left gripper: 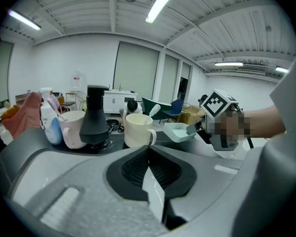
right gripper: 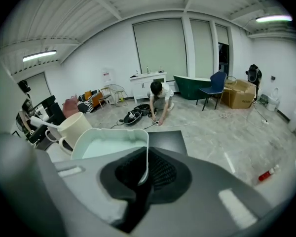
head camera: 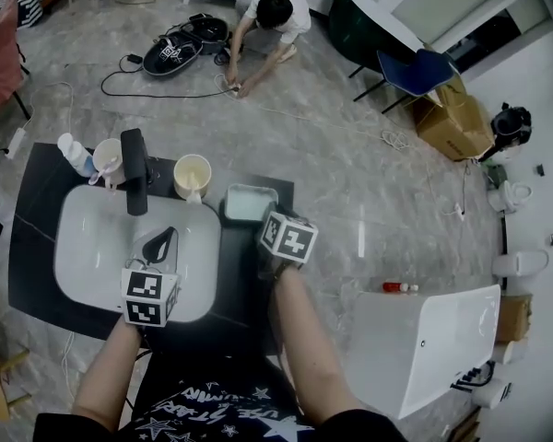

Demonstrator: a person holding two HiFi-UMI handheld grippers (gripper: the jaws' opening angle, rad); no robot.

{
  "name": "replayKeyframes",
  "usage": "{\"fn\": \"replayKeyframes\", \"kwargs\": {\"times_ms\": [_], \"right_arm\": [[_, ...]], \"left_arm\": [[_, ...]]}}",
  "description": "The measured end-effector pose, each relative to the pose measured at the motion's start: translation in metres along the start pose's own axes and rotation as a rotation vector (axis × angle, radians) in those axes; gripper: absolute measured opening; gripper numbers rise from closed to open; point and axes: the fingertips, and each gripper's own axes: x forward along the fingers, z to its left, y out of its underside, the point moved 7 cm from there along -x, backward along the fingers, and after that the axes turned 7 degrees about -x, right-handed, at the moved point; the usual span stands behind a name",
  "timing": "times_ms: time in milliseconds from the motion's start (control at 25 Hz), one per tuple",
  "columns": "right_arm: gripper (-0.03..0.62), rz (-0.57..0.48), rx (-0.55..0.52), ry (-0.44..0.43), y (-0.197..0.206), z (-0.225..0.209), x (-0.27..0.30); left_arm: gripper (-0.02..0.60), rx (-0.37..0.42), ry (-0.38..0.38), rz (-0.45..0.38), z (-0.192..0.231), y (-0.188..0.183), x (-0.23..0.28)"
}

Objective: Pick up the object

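The object is a pale green rectangular tray (head camera: 249, 201) on the black counter (head camera: 258, 293), just right of the sink. In the right gripper view the tray (right gripper: 106, 147) fills the near left, and its right wall stands pinched between my jaws. My right gripper (head camera: 269, 221) is shut on that wall. The left gripper (head camera: 161, 244) hovers over the white basin (head camera: 92, 247), shut with nothing between its pads. From the left gripper view I see the tray (left gripper: 180, 131) at the right with the right gripper (left gripper: 203, 131) on its near end, while the left gripper (left gripper: 148, 154) holds nothing.
A black faucet (head camera: 134, 178) stands behind the basin. Beside it are a cream mug (head camera: 192, 175), a pinkish cup (head camera: 108, 159) and a small bottle (head camera: 72, 153). A person (head camera: 275, 21) crouches on the floor far behind. A white fixture (head camera: 424, 339) lies at the right.
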Motion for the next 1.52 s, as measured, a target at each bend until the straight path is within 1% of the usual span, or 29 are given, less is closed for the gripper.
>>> {"fn": "replayKeyframes", "kwargs": {"times_ms": [280,560,920,1160,1520], "right_arm": [[0.011,-0.043,-0.037,-0.062,0.004,-0.008,-0.041],[0.011,-0.08,-0.078,-0.143,0.014,-0.02,-0.08],[0.011,-0.143,-0.13,-0.232,0.027,-0.042,-0.13],[0.011,-0.158,-0.156,-0.268,0.025,-0.04,-0.168],[0.011,-0.175,-0.188,-0.35,0.065,-0.056,-0.216]], "left_arm": [[0.011,-0.023,-0.107,-0.05,-0.019,0.002,-0.038],[0.011,-0.03,-0.189,-0.103,-0.053,0.008,-0.075],[0.011,-0.05,-0.267,-0.157,-0.107,0.026,-0.117],[0.011,-0.062,-0.307,-0.183,-0.126,0.022,-0.155],[0.011,-0.095,-0.388,-0.199,-0.176,0.061,-0.208]]}}
